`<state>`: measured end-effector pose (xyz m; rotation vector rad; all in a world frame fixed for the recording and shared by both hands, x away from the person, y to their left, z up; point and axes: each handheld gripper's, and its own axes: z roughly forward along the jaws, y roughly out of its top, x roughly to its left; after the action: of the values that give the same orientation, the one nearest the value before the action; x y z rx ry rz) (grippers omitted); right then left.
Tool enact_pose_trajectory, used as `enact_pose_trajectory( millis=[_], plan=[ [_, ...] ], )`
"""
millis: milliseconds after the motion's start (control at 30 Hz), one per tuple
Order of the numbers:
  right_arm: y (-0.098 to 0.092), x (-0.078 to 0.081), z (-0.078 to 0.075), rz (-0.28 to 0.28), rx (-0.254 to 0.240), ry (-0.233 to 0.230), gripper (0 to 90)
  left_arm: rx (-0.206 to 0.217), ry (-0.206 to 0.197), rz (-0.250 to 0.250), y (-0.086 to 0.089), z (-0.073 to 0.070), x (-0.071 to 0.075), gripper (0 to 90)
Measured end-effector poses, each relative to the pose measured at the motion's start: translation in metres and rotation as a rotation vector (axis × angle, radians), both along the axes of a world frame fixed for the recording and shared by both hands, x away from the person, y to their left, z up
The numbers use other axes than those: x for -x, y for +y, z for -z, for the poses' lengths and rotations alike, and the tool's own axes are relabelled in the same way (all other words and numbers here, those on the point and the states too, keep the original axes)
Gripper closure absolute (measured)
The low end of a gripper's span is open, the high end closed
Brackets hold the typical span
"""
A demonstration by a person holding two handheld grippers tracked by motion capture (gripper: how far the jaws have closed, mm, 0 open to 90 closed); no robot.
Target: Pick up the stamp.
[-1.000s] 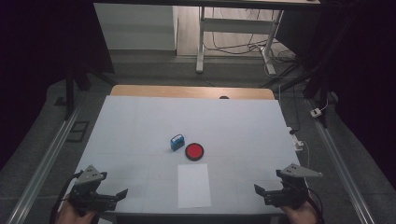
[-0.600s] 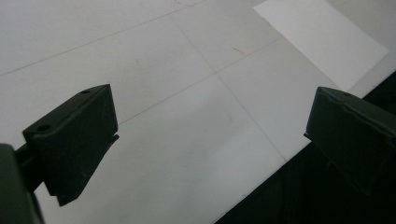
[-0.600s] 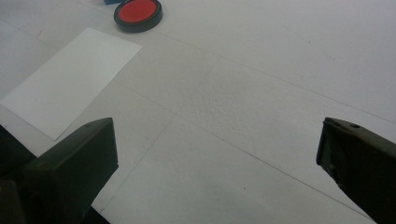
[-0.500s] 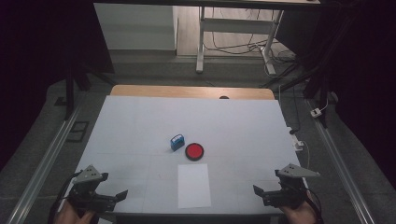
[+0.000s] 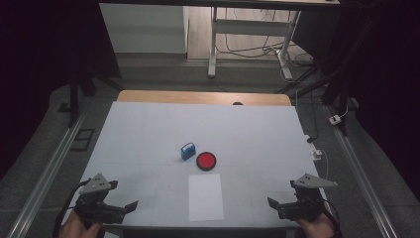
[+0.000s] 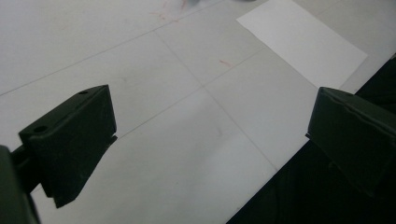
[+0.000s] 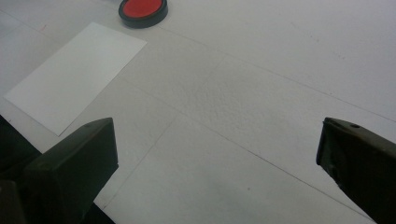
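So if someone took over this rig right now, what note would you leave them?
Left gripper: open, holding nothing, at the near left table edge.
Right gripper: open, holding nothing, at the near right edge.
White paper sheet lies near the front, between them. Red ink pad sits just beyond it, blue stamp to the pad's left.
Done: nothing visible; paper looks blank.
Left: probably pick up the stamp, ink it, stamp the paper.

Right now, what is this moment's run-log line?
left claw: open, empty | right claw: open, empty | paper sheet: flat between them | blue stamp beside red ink pad: untouched
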<state>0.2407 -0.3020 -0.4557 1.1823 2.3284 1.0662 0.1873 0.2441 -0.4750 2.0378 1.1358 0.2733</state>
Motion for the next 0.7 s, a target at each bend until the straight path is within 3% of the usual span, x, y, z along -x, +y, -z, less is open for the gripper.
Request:
enact_pose_trajectory(
  millis=[167, 267, 367, 700],
  plan=[
    [0.000, 0.000, 0.000, 0.001, -0.001, -0.001, 0.0, 0.004, -0.024, -0.015, -0.004, -0.004, -0.003, 1.3],
    [0.000, 0.000, 0.000, -0.001, -0.003, 0.001, 0.0, 0.018, -0.012, -0.015, -0.005, -0.006, -0.007, 1.3],
    [0.000, 0.000, 0.000, -0.002, 0.000, 0.001, 0.0, -0.011, -0.016, -0.010, -0.008, -0.008, -0.010, 1.1],
    [0.001, -0.001, 0.000, -0.006, 0.007, 0.006, 0.0, -0.036, -0.027, 0.020, -0.020, -0.007, -0.024, 1.2]
  ],
)
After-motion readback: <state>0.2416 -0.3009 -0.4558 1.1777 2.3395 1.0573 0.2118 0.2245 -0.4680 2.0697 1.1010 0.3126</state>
